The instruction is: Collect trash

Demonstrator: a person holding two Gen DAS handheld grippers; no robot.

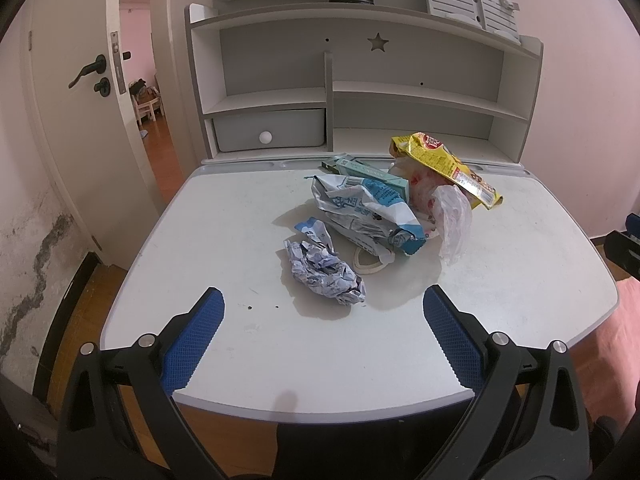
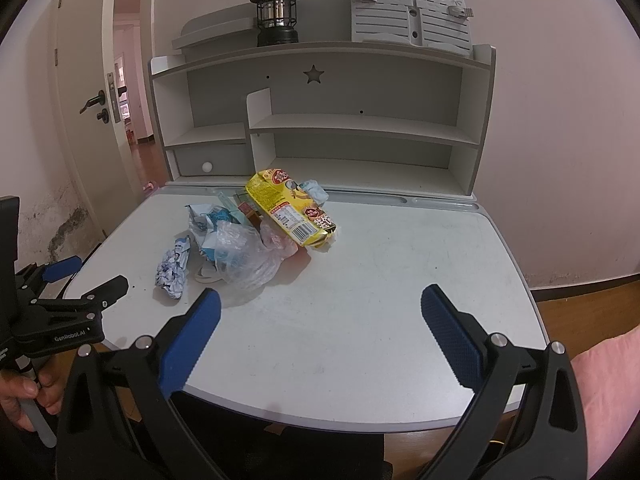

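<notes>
Desk (image 1: pixel 240 340), white, with shelf unit (image 1: pixel 360 92) along its far edge; lantern (image 2: pixel 276 14) on top. Trash heap mid-desk toward the far edge: yellow snack bag (image 1: pixel 448 168), blue-white wrapper (image 1: pixel 368 216), clear plastic bag (image 2: pixel 244 256), crumpled paper (image 1: pixel 324 272) nearest. Left gripper (image 1: pixel 324 332) and right gripper (image 2: pixel 320 332) over the near edge, fingers spread, empty, apart from the heap.

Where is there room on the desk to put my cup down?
The desk's right half is bare, from the yellow snack bag to the right edge. The front strip is bare too. The back-left middle is crowded: crumpled paper, plastic bag, wrappers.

Dim, even indoor light; soft shadows; pics sharp, strong fisheye bend + dark corners.
</notes>
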